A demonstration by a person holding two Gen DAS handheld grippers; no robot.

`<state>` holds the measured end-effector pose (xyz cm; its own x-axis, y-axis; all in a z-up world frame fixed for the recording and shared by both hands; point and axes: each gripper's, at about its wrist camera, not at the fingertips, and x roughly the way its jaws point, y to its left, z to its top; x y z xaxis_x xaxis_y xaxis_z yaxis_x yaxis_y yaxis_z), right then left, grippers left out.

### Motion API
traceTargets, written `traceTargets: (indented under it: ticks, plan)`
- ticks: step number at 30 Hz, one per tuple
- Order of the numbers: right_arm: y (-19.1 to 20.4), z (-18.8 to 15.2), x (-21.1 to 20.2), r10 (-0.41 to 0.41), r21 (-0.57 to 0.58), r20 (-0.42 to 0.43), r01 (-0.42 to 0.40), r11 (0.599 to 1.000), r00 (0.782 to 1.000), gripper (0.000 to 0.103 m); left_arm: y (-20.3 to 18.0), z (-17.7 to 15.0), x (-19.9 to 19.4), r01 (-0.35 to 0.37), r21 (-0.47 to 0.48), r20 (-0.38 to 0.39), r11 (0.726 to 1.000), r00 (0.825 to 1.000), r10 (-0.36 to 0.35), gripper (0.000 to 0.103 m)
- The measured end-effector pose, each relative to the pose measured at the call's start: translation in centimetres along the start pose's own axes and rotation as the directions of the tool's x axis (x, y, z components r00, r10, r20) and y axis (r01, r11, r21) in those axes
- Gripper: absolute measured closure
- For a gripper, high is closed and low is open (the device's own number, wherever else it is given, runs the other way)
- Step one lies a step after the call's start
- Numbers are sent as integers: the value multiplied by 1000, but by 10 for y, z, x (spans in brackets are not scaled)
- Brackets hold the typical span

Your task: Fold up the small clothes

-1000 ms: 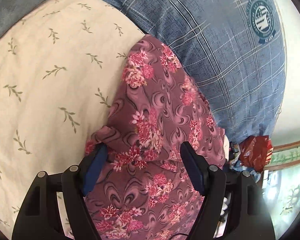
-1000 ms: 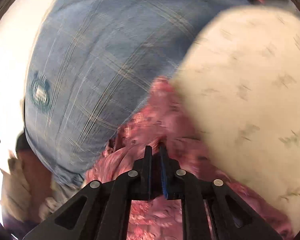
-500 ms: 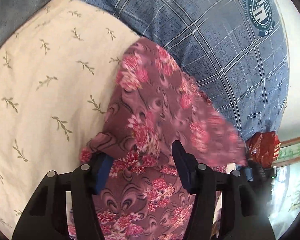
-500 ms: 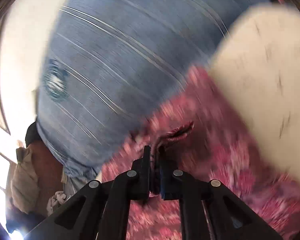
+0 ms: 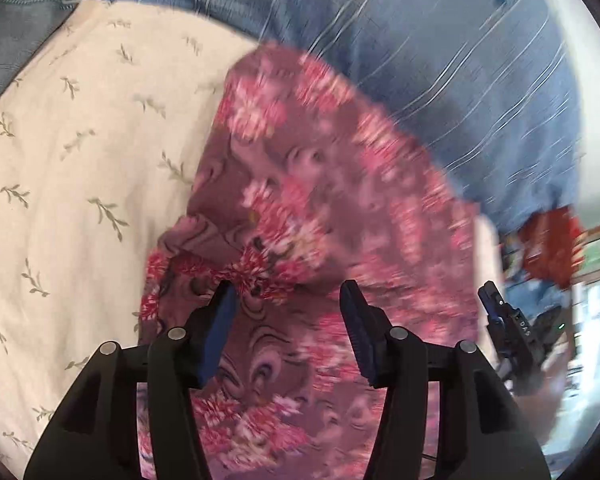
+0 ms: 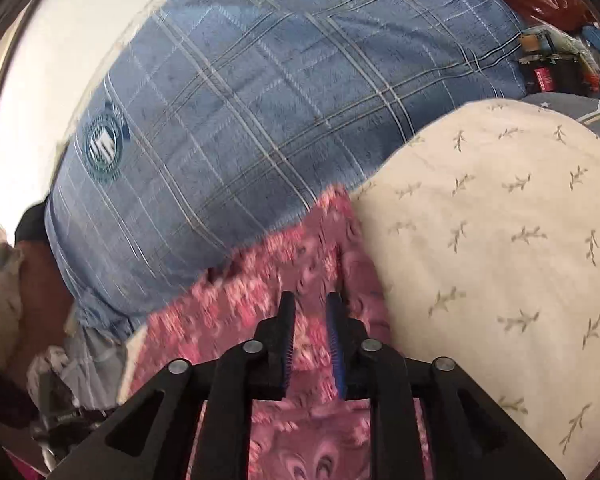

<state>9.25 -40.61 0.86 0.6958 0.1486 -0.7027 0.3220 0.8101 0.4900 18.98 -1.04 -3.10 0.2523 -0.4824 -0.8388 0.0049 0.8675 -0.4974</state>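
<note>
bedding fills most of both views: a blue plaid pillow [image 6: 260,120] with a round crest lies at the far side, and a cream cloth with small green sprigs [image 5: 72,200] is spread just beside it. between these two lies the task's thing, a mauve garment with pink flowers [image 5: 320,200], with one edge touching the cream cloth and the other edge against the pillow. its long axis runs from the tongs away toward the pillow, so in both views the garment stretches straight ahead and also passes under the fingers. the left gripper [image 5: 288,320] points down at the near part of the garment, where a bunched fold with a red flower sits just in front of its left finger; the jaws stand moderately apart and are closing, with the cloth lying between and below them, and the pads do not press on it yet. the right gripper [image 6: 311,340] hovers over the same garment near its border with the cream cloth; its jaws are only a little apart and are opening, and i see no cloth pinched between them. in my judgement the left gripper is the nearer one to take the bunched fold, and the coming move should follow the long axis. a dark red bag [image 5: 552,248] lies far at the side.
</note>
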Motion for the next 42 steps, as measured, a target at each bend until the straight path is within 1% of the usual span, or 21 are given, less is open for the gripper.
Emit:
traceTargets:
  ticks: [1, 2, 3, 5, 7, 9, 12, 16, 19, 21, 23, 28, 31, 33, 35, 36, 37, 38, 39, 41, 42]
  plan:
    - [-3, -2, 13, -29, -3, -64, 29, 1000, 998, 89, -5, -1, 0, -23, 20, 18, 1000, 1000, 22, 51]
    - [-5, -3, 14, -10, -1, -46, 10, 1000, 999, 93, -12, -2, -3, -48, 44, 21, 998, 999, 47, 51]
    - [-5, -2, 6, -10, 14, -35, 11, 1000, 999, 93, -16, -4, -5, -50, 56, 9, 997, 999, 49, 51]
    - [-6, -1, -9, 5, 46, -50, -2, 999, 999, 85, -17, -13, -15, -11, 73, -27, 997, 1000, 13, 51]
    - [-6, -7, -33, -3, 20, -37, 4, 1000, 999, 84, -15, -27, -30, -17, 114, -29, 993, 999, 21, 51]
    - [-8, -19, -56, -23, -17, -42, 23, 1000, 999, 79, -8, -45, -48, -28, 167, -28, 986, 999, 33, 50]
    - [-28, -45, -97, -63, -73, -53, 59, 996, 997, 69, 14, -85, -69, -38, 217, -64, 975, 997, 53, 42]
    - [-65, -89, -142, -146, -100, -80, 138, 985, 986, 66, 46, -142, -77, -35, 233, -147, 972, 987, 70, 42]
    - [-91, -116, -165, -155, -69, -110, 148, 987, 982, 66, 64, -178, -78, -3, 189, -184, 982, 982, 38, 42]
    - [-105, -134, -173, -143, -47, -141, 138, 989, 980, 65, 69, -196, -76, 26, 155, -203, 988, 979, 6, 41]
    - [-113, -148, -176, -122, -23, -172, 120, 993, 978, 64, 68, -210, -77, 42, 155, -204, 987, 979, -10, 35]
    - [-128, -175, -178, 27, 80, -231, -8, 997, 973, 63, 68, -230, -63, 44, 155, -258, 987, 966, -3, 34]
    - [-130, -182, -176, 54, 87, -244, -34, 996, 968, 60, 79, -233, -52, 20, 131, -273, 991, 962, 17, 34]
    - [-131, -184, -173, 69, 93, -254, -47, 995, 965, 59, 86, -234, -40, 24, 93, -292, 995, 957, 4, 34]
    - [-127, -185, -171, 70, 77, -262, -52, 996, 962, 60, 89, -234, -34, 30, 63, -288, 998, 958, -11, 36]
    - [-122, -184, -170, 59, 49, -270, -47, 998, 961, 60, 89, -234, -33, 32, 62, -284, 998, 959, -13, 40]
    - [-120, -186, -171, 45, 24, -272, -40, 999, 961, 60, 90, -234, -33, 42, 67, -284, 997, 959, -21, 59]
    - [-117, -187, -170, 23, -3, -276, -25, 1000, 961, 66, 87, -234, -34, 61, 82, -289, 995, 957, -35, 71]
    - [-115, -187, -170, 11, -27, -279, -20, 999, 960, 70, 84, -233, -34, 62, 102, -292, 993, 956, -29, 87]
    - [-108, -186, -172, 11, -68, -279, -31, 997, 960, 99, 81, -233, -38, 57, 143, -288, 988, 958, -14, 94]
    - [-106, -185, -174, 20, -74, -271, -41, 996, 962, 99, 81, -234, -40, 68, 149, -291, 986, 956, -22, 98]
